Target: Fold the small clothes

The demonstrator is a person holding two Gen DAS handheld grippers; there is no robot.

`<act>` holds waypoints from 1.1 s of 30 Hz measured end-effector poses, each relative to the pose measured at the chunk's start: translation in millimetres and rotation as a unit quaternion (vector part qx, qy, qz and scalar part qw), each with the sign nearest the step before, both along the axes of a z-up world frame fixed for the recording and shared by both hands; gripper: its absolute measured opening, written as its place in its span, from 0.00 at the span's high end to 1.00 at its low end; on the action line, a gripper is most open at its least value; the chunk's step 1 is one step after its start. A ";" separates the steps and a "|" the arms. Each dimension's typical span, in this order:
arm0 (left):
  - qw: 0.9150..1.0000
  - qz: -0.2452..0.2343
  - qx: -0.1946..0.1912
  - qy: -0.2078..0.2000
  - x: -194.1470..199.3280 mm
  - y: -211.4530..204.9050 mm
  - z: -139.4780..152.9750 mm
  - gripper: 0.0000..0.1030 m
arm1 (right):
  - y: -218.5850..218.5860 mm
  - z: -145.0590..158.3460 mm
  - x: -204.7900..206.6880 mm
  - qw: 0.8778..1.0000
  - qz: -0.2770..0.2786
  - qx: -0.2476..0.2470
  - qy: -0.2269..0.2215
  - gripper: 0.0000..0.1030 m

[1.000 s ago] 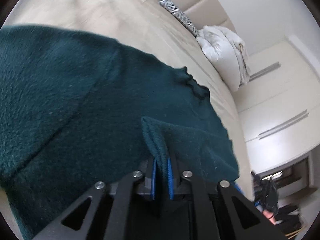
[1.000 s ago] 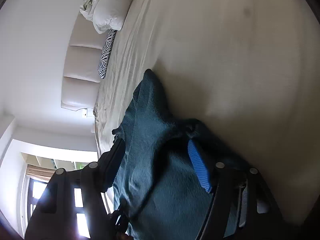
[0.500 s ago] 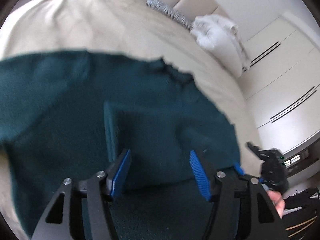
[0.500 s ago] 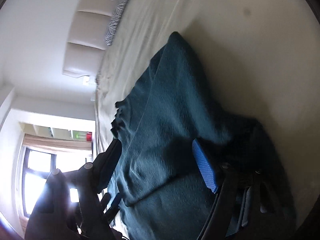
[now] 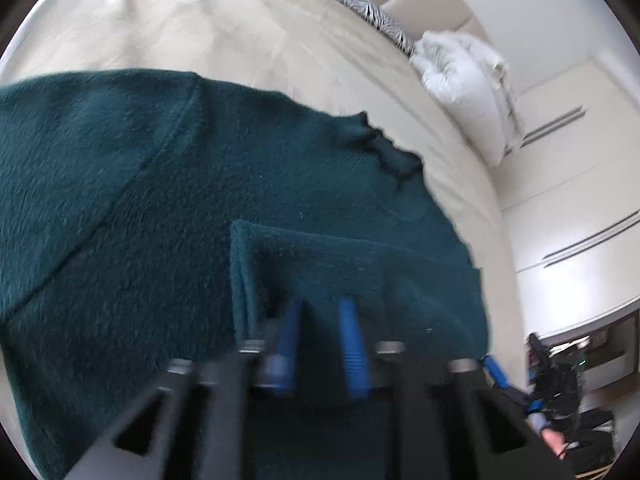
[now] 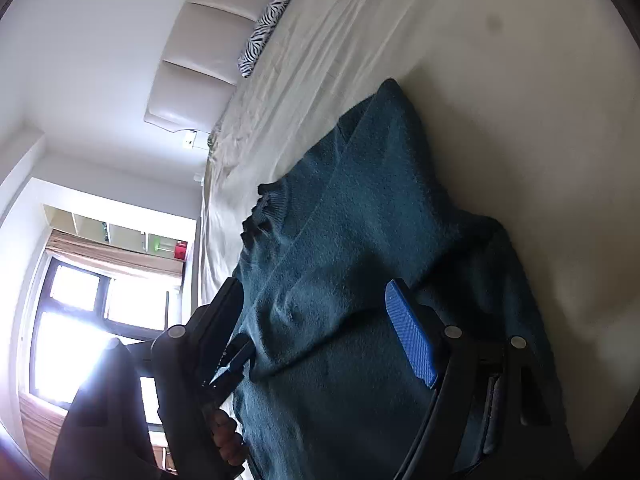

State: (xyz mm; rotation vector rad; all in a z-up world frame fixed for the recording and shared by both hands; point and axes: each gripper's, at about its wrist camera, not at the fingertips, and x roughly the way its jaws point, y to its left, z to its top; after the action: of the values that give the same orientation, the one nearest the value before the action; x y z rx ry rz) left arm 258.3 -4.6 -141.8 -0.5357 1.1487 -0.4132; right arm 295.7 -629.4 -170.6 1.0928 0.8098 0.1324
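Since half a second before, the left gripper (image 5: pixel 320 334) had narrowed over the sweater (image 5: pixel 160 200) fold just ahead, grip unclear (blurred); right gripper (image 6: pixel 320 320) gaped empty; a shallow bite risked dropping the fold.

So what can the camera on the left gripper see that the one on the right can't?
Only the left wrist view shows the white wardrobe doors and a folded flap of the green sweater lying in front of the left hand-held gripper, whose blue pads sit close together.

Only the right wrist view shows the bright window and the right hand-held gripper spread wide over the sweater.

Both show the sweater, the cream bed, the zebra-print pillow and the padded headboard.
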 end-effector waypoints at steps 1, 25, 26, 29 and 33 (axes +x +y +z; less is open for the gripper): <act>1.000 -0.007 0.009 0.001 2.8 -1.0 0.0 1.00 | 0.5 -1.5 2.9 1.000 0.000 -0.002 0.006 0.28; 0.998 -0.011 0.057 -0.030 -3.2 -0.9 2.5 0.70 | 5.2 -11.1 28.3 0.999 0.013 -0.029 -0.008 0.29; 0.998 -0.007 0.064 -0.026 -0.8 0.0 -0.1 0.80 | 5.0 -9.5 28.1 0.999 0.014 -0.034 -0.009 0.28; 0.998 -0.013 0.063 -0.022 5.1 5.3 0.2 0.91 | 3.9 -5.2 28.4 0.999 0.016 -0.038 -0.012 0.28; 0.998 -0.011 0.049 -0.039 9.6 16.7 19.5 0.92 | 4.1 -17.2 31.5 0.999 0.020 -0.036 0.010 0.29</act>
State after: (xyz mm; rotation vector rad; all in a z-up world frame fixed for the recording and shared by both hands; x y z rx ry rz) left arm 267.9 12.1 -122.3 -0.4176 1.0944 -0.3921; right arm 327.2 -625.3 -187.8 1.0114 0.8492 0.1247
